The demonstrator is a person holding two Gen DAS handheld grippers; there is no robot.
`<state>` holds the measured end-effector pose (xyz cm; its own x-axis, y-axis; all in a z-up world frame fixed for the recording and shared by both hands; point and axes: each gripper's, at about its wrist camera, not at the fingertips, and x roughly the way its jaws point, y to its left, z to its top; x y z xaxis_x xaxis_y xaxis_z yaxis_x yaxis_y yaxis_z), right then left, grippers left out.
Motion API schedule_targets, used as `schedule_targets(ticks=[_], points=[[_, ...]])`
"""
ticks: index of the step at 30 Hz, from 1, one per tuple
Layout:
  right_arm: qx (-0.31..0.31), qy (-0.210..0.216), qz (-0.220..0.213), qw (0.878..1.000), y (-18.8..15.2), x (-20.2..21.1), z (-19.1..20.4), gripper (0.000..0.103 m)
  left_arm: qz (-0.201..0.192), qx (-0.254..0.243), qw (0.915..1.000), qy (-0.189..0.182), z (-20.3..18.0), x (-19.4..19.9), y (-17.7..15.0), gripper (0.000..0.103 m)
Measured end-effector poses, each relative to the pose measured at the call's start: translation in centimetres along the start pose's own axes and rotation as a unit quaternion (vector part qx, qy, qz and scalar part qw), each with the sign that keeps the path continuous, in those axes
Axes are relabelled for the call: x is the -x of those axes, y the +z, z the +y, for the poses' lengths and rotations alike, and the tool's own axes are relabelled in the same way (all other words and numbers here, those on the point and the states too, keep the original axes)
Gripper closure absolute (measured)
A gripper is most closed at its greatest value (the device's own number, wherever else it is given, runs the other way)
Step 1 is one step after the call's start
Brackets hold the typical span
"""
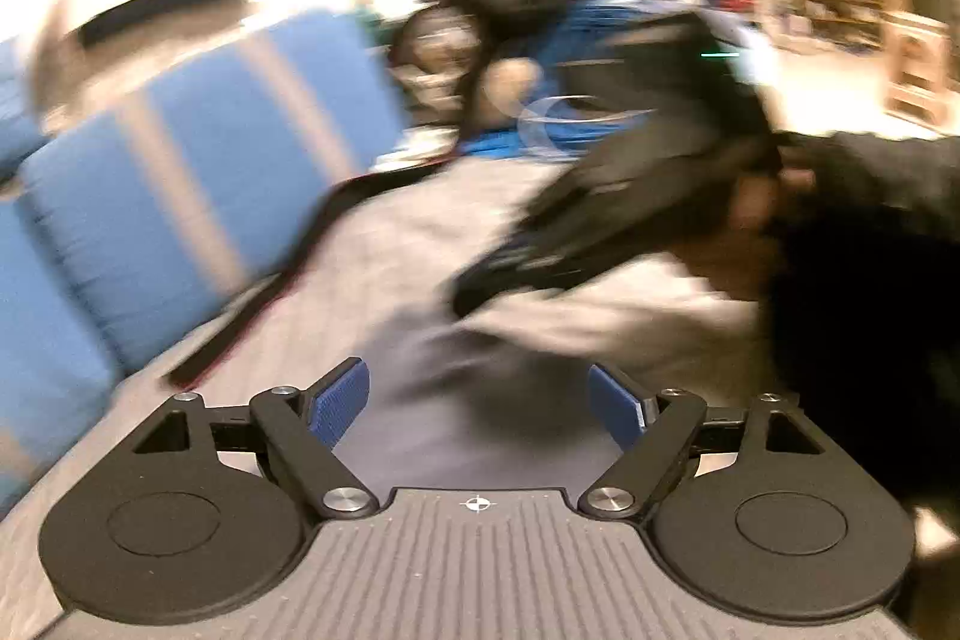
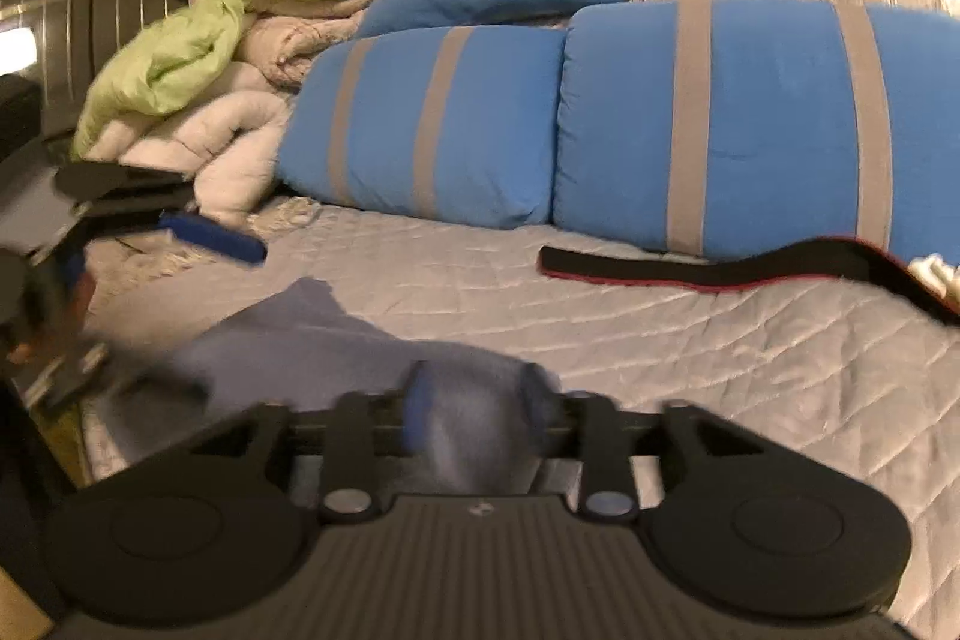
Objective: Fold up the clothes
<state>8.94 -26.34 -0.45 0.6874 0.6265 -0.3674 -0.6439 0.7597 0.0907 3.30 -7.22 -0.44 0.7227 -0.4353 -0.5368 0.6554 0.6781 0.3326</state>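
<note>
A grey-blue garment (image 2: pixel 300 334) lies on the quilted bed (image 2: pixel 690 340), and a bunch of it rises between the blue pads of my right gripper (image 2: pixel 474 412), which is shut on it. In the left wrist view the same garment (image 1: pixel 480 400) spreads under my left gripper (image 1: pixel 480 403), whose blue pads (image 1: pixel 339 400) stand wide apart and hold nothing. The left gripper also shows at the left edge of the right wrist view (image 2: pixel 150 220), blurred. The right gripper shows blurred in the left wrist view (image 1: pixel 600 220), above the cloth.
Blue pillows with grey stripes (image 2: pixel 720 118) line the bed's far side, with a black, red-edged strap (image 2: pixel 708 268) in front. A pile of green, white and pink bedding (image 2: pixel 228 58) sits at the left. A dark heap of clothes (image 1: pixel 540 40) lies beyond.
</note>
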Motion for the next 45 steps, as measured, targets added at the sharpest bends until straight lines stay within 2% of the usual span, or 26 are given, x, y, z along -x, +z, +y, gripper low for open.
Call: schedule_targets(ticks=[4,7,9,11,13,17,20,21,22,23,25,26,29,32,35,38,39,42,43,44,45], points=[[0.015,-0.001,0.005,1.0,0.5,-1.3,0.7,0.034,0.019,0.045,0.9971,0.058,5.4,-0.3,-2.4,0.024],[0.021,0.004,0.005,1.0,0.7,-1.9,0.6,0.032,0.027,0.096,0.9923,0.073,9.3,-0.2,-4.1,0.024],[0.024,0.008,0.008,1.0,0.8,-2.5,0.3,0.032,0.032,0.111,0.9896,0.085,11.3,0.2,-4.6,0.026],[0.031,0.014,0.014,0.999,0.8,-3.0,0.2,0.032,0.04,0.11,0.9896,0.083,12.7,-0.1,-5.0,0.035],[0.042,0.024,0.021,0.999,0.7,-3.5,0.0,0.032,0.05,0.098,0.9912,0.074,13.5,-0.4,-5.4,0.038],[0.051,0.033,0.035,0.998,0.3,-4.3,-0.7,0.032,0.07,0.063,0.9941,0.054,14.2,-0.7,-6.7,0.039],[0.051,0.037,0.044,0.997,0.1,-4.7,-1.1,0.034,0.084,0.074,0.9932,0.032,15.1,-1.7,-7.3,0.04],[0.051,0.038,0.047,0.997,0.0,-4.8,-1.2,0.047,0.088,0.08,0.9926,0.023,15.5,-2.0,-7.5,0.042],[0.051,0.035,0.051,0.997,-0.1,-4.8,-1.3,0.06,0.092,0.089,0.9917,0.014,15.8,-2.2,-7.8,0.049],[0.051,0.03,0.057,0.997,-0.2,-4.9,-1.4,0.064,0.096,0.1,0.9903,0.006,16.2,-2.5,-8.0,0.063],[0.044,0.028,0.066,0.996,-0.4,-4.9,-1.9,0.069,0.105,0.13,0.9858,-0.015,17.1,-2.8,-8.3,0.083],[0.042,0.026,0.068,0.996,-0.4,-4.8,-2.0,0.07,0.105,0.142,0.9841,-0.019,17.5,-2.9,-8.4,0.088],[0.061,0.014,0.076,0.995,-0.7,-4.8,-1.7,0.07,0.095,0.187,0.9776,-0.023,18.9,-2.9,-9.0,0.093],[0.076,0.006,0.081,0.994,-0.9,-4.6,-1.3,0.07,0.101,0.195,0.9755,-0.015,19.1,-3.1,-9.3,0.093],[0.081,-0.003,0.08,0.994,-1.1,-4.4,-1.3,0.054,0.107,0.201,0.9737,-0.004,19.4,-3.2,-9.4,0.093],[0.078,-0.006,0.076,0.994,-1.0,-4.2,-1.3,0.051,0.106,0.222,0.9692,0.007,20.1,-3.1,-9.7,0.09],[0.076,-0.01,0.075,0.994,-1.0,-4.1,-1.4,0.045,0.106,0.232,0.967,0.007,20.4,-3.1,-9.8,0.09],[0.061,-0.021,0.074,0.995,-1.0,-4.0,-1.8,0.037,0.104,0.255,0.9611,0.015,21.2,-2.9,-10.1,0.079],[0.054,-0.021,0.074,0.996,-1.0,-3.9,-1.9,0.036,0.104,0.259,0.9598,0.022,21.3,-2.9,-10.2,0.07],[0.046,-0.022,0.073,0.996,-0.9,-3.9,-2.1,0.035,0.106,0.263,0.9583,0.034,21.5,-2.8,-10.3,0.056],[0.04,-0.024,0.073,0.996,-0.9,-3.9,-2.2,0.032,0.108,0.267,0.9563,0.049,21.7,-2.8,-10.4,0.052]])
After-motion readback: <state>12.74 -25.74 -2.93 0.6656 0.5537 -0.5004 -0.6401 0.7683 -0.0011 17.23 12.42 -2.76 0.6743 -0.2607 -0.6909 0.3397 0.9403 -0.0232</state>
